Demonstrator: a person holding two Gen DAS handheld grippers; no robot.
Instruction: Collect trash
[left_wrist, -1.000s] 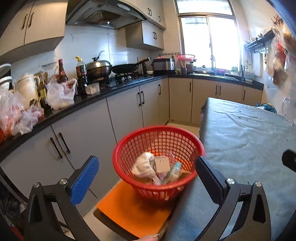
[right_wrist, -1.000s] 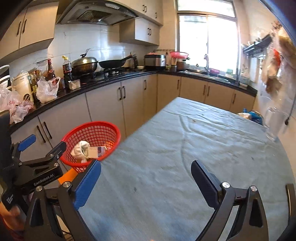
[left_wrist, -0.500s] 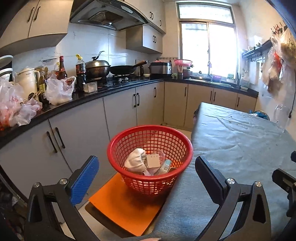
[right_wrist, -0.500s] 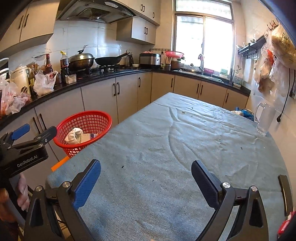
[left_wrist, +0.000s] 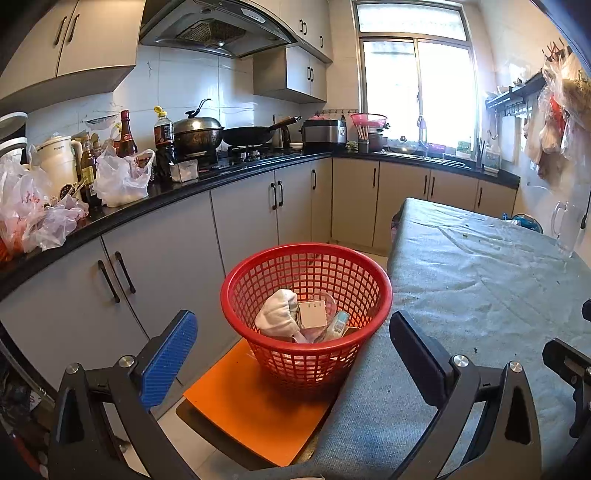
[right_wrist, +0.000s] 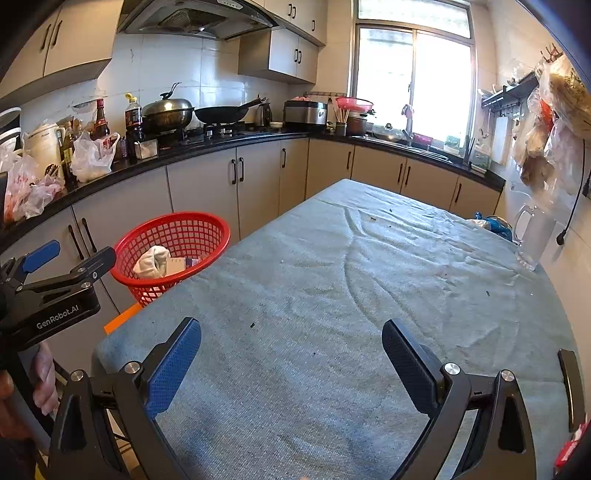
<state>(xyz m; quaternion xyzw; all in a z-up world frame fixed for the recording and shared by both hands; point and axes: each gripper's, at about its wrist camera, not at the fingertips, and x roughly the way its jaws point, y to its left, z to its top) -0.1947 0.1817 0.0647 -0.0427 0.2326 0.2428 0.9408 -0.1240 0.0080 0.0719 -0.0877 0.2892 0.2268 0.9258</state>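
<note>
Both claws, left (left_wrist: 291, 339) and right (right_wrist: 291, 350), hang apart and empty. The red basket (left_wrist: 306, 295), just ahead of the left claw beside the table (right_wrist: 369, 280), holds the trash (left_wrist: 279, 314); little seems left.

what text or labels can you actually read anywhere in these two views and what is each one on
"GenRobot.AI": white lettering on the black body of the left tongs, seen in the right wrist view.
A short word on the white kettle on the counter: too blurred to read for sure.
Labels on the bottles by the stove: too small to read.
Marks on the small white box in the red basket: too small to read.
Nothing else is legible.
</note>
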